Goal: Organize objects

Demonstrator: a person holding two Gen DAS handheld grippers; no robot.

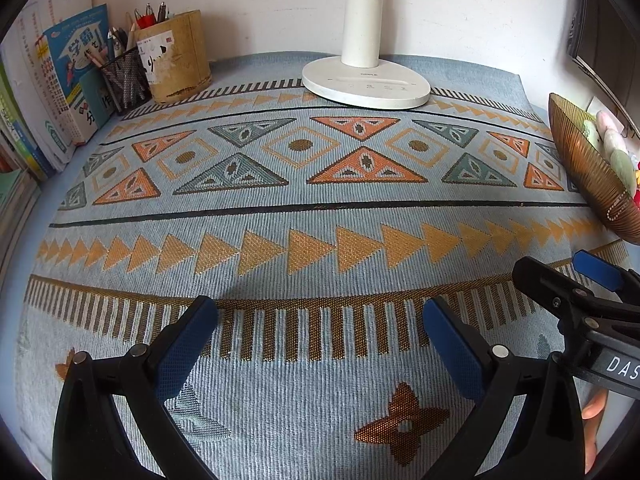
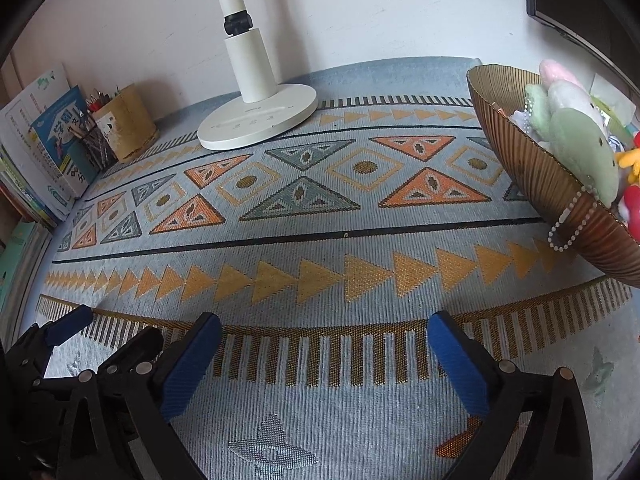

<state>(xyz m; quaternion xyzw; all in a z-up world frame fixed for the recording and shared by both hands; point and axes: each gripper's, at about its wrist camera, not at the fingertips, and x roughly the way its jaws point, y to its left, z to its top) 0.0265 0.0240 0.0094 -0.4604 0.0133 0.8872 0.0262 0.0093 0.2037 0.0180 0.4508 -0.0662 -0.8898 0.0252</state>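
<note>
My left gripper point(image 1: 320, 312) hangs open over the patterned blue cloth point(image 1: 320, 208), with nothing between its blue pads. My right gripper point(image 2: 324, 328) is open wide as well and holds nothing; in the left wrist view the right gripper point(image 1: 560, 276) shows at the right edge. In the right wrist view the left gripper point(image 2: 108, 332) shows at the lower left. A ribbed brown bowl point(image 2: 560, 184) at the right holds soft plush toys point(image 2: 576, 132) and a bead chain point(image 2: 568, 224) hangs over its rim. The bowl point(image 1: 592, 176) also appears at the right of the left wrist view.
A white desk lamp base point(image 1: 366, 84) stands at the back centre. At the back left are a bamboo pen holder point(image 1: 176, 56), a black mesh pen cup point(image 1: 124, 80) and upright books point(image 1: 68, 76). A wall runs behind.
</note>
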